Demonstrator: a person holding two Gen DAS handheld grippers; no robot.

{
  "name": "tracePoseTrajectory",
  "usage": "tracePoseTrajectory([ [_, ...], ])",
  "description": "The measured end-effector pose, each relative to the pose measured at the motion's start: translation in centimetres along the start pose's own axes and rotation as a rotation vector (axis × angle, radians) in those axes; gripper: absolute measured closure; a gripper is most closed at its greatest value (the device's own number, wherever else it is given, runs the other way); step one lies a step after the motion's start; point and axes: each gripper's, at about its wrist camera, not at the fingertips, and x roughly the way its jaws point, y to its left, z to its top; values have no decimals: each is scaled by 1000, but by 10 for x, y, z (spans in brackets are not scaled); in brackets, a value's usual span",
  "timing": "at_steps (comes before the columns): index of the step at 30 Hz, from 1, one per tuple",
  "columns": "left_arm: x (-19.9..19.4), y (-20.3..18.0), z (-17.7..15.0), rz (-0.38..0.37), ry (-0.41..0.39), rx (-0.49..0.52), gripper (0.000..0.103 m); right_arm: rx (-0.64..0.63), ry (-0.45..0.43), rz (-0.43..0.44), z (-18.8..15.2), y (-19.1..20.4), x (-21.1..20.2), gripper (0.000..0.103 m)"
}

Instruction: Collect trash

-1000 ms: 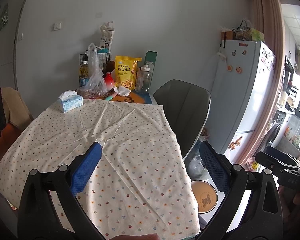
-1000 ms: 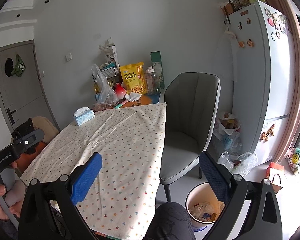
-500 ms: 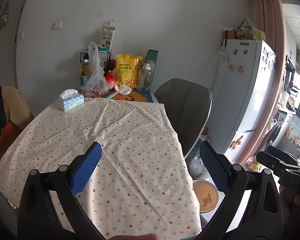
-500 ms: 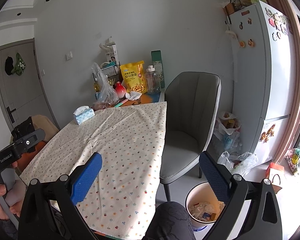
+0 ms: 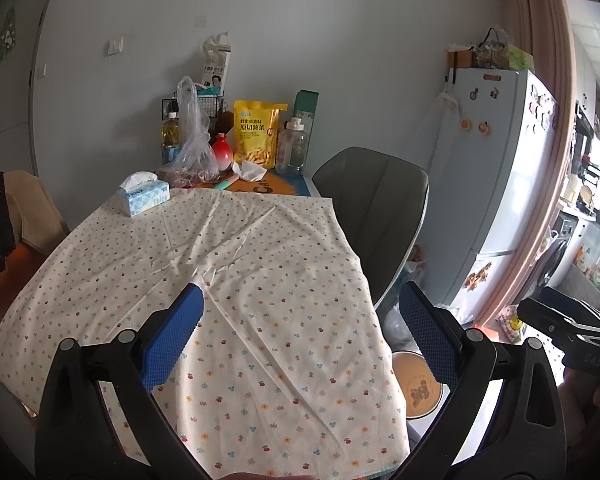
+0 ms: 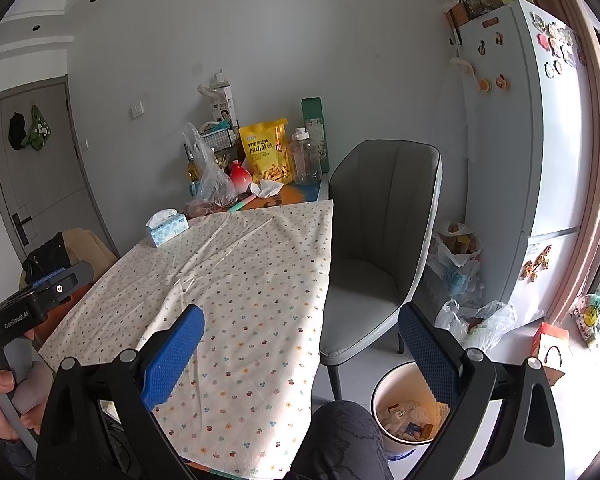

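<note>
Where a flowered cloth covers it, the table meets a grey wall.

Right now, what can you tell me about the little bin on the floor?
The trash bin is a small round bucket, cream outside with an orange-tan inside, probably plastic. It stands upright and lidless on the pale floor, beside the table and in front of the grey chair. Crumpled wrappers and papers already lie at its bottom. The right hand-held gripper partly hides its rim.
</note>
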Motion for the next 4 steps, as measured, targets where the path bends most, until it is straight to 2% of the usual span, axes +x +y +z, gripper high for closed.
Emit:
tracePoseTrajectory([
  [4,8,6,-5,1,23,-16,6,1,10,4,-2,-1,5,8],
])
